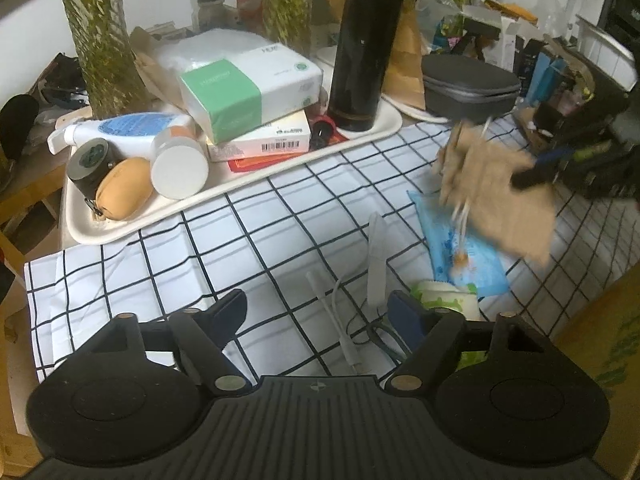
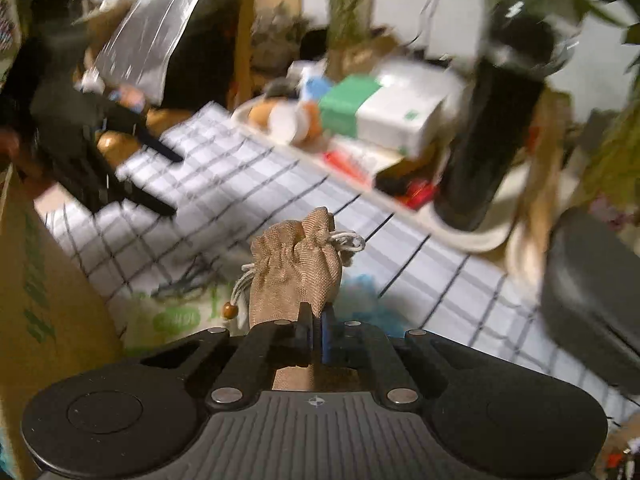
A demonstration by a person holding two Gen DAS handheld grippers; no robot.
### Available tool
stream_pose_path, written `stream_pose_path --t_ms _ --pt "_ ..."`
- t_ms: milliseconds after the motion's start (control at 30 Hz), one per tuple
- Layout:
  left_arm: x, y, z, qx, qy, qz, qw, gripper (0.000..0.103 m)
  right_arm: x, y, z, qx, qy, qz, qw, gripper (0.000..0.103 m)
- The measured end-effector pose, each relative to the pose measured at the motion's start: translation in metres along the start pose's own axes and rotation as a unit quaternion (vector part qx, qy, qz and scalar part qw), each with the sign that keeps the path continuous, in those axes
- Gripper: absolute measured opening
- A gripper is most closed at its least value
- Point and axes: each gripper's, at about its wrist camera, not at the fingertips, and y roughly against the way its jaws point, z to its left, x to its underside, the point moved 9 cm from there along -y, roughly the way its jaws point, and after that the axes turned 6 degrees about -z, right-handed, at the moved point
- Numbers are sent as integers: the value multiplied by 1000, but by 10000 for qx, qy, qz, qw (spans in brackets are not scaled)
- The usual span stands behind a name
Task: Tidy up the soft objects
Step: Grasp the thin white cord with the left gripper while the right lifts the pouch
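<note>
A: What does the left wrist view give?

B: The left gripper [image 1: 320,312] sits near the bottom of the view with its tongs apart and nothing between them, over a white tablecloth with a black grid [image 1: 248,232]. Under it lie a white cable [image 1: 340,320] and a green-and-white packet [image 1: 448,298] by the right finger. Further right, the right gripper [image 1: 524,178] comes in from the right edge, clamped on a tan drawstring pouch [image 1: 496,192] that hangs blurred above a blue packet [image 1: 464,252] lying on the cloth.

A: And the far side?

B: A cream tray [image 1: 360,136] holds a black flask [image 1: 366,48], a green-and-white tissue pack [image 1: 248,88] stacked on a box, a white jar [image 1: 178,168] on its side and a small tan coin purse [image 1: 126,188]. A grey zip case [image 1: 470,84] rests to the right of the tray.

A: The right wrist view?

B: The right gripper [image 2: 316,320] has its tongs together, pinching the pouch [image 2: 296,268] at its lower part; the gathered neck and white cords stand beyond the fingertips. The pouch is held clear of the cloth [image 2: 440,280]. The surroundings are smeared; the left gripper [image 2: 160,176] shows at the far left, and a cardboard box [image 2: 48,280] sits at the near left.
</note>
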Motion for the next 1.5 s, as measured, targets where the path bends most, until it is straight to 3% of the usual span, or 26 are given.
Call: stream_pose_path --t_ms 100,233,367,433,633,800,867,1100,1500 --pt "4 -8 -1 -50 -6 151 9999 57 -6 13 -8 137 -86 -189 9997 6" --pt "10 -20 -4 -120 -167 309 9993 55 -4 24 -16 263 -137 -274 9992 6" --pt "20 -37 -9 -152 -337 562 9977 39 3 30 -21 326 -142 -278 9990 6" --pt "25 -43 -11 -169 -451 623 9969 38 4 31 -22 336 -151 -285 9989 6" --pt "22 -50 -14 -231 -476 449 9976 31 4 32 -22 334 -113 -319 9989 6" --pt "23 -50 -19 -255 -680 437 9964 11 4 31 -21 361 -75 -305 9989 6" --pt "22 -50 -17 -254 -615 501 9965 7 4 32 -22 386 -74 -298 9988 6" --pt "21 -47 -1 -56 99 573 9983 6 4 31 -20 387 -52 -266 9989 6" --pt "5 -34 9 -17 346 352 9988 4 3 33 -21 429 -21 -275 9987 6"
